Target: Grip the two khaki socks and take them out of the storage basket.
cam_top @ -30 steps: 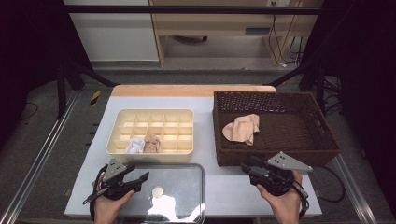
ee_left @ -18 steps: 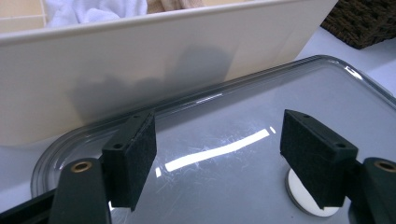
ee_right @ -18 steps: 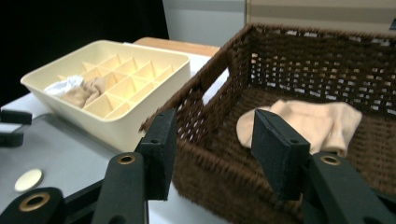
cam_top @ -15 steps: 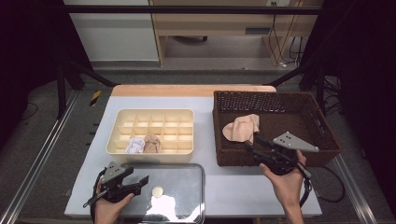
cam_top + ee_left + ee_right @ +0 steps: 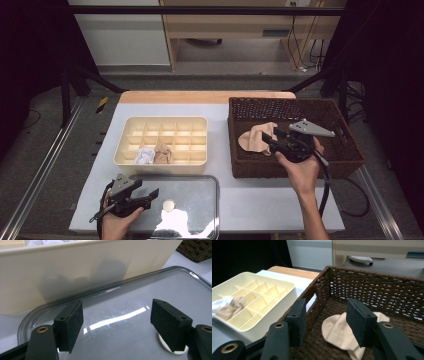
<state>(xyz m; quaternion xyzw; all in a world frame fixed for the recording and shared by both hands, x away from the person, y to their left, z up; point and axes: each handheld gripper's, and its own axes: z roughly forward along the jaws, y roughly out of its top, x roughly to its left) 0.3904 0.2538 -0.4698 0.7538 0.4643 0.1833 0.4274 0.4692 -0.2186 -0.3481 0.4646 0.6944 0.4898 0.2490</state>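
Note:
A beige sock (image 5: 255,136) lies in the brown wicker basket (image 5: 345,150) at the right. My right gripper (image 5: 267,141) hovers just over the sock's near edge, jaws open with nothing between them; in the right gripper view the right gripper (image 5: 325,320) frames the sock (image 5: 337,332). A cream divided organiser (image 5: 160,120) holds a white sock (image 5: 145,156) and a beige one (image 5: 162,154) in its front row. My left gripper (image 5: 150,197) rests low over the left end of a clear lid (image 5: 195,200). Its jaws have just been opening and are empty, as the left gripper view shows (image 5: 116,325).
The lid (image 5: 125,302) carries a white knob (image 5: 169,205) and lies flat right in front of the organiser's wall (image 5: 75,272). The basket's front wall (image 5: 317,297) stands between organiser and sock. Bare white table shows between lid and basket. A cable trails from the right gripper.
My right gripper has risen from in front of the basket and moved forward over its front wall, to above the beige sock. The left hand has stayed by the lid.

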